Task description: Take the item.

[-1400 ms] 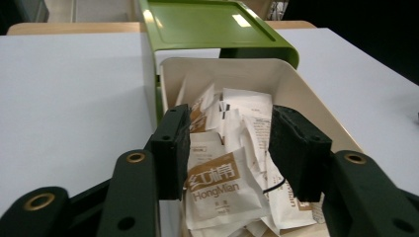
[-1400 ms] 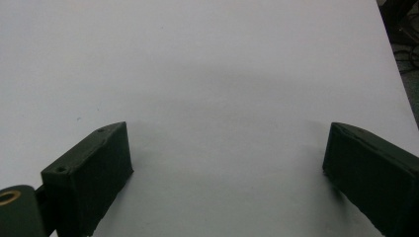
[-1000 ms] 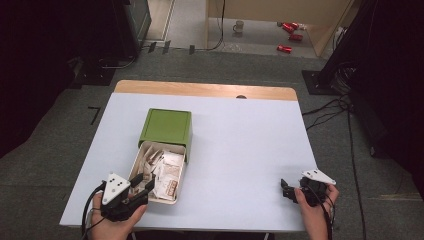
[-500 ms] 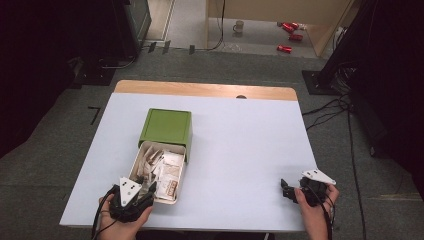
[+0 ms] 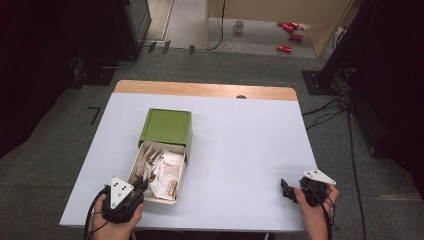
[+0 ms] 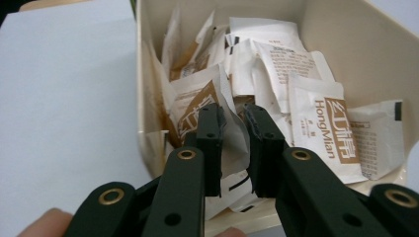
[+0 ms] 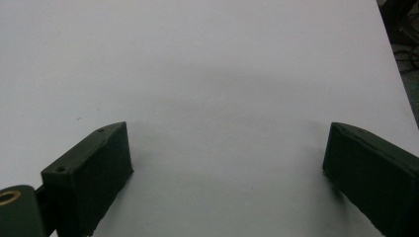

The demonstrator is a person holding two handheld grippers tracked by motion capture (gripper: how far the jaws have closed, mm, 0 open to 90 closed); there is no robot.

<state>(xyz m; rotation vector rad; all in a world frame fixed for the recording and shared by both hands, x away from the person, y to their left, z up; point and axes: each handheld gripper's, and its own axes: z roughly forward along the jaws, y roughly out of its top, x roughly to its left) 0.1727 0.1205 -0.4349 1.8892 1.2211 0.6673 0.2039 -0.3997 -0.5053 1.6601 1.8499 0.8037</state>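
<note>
While closing, left gripper (image 6: 233, 136) fingers (image 6: 211, 129) nearly together, white packet (image 6: 232, 143) between them; right gripper (image 7: 227, 163) fingers wide apart.

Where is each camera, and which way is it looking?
High view: above the person's side, looking forward and down on the table; both hands show.
Left gripper view: on the left hand-held gripper, facing into the drawer; its jaws are closing on a sachet.
Right gripper view: on the right hand-held gripper, facing bare tabletop, jaws wide.
The high view and left gripper view share the drawer of sachets.
</note>
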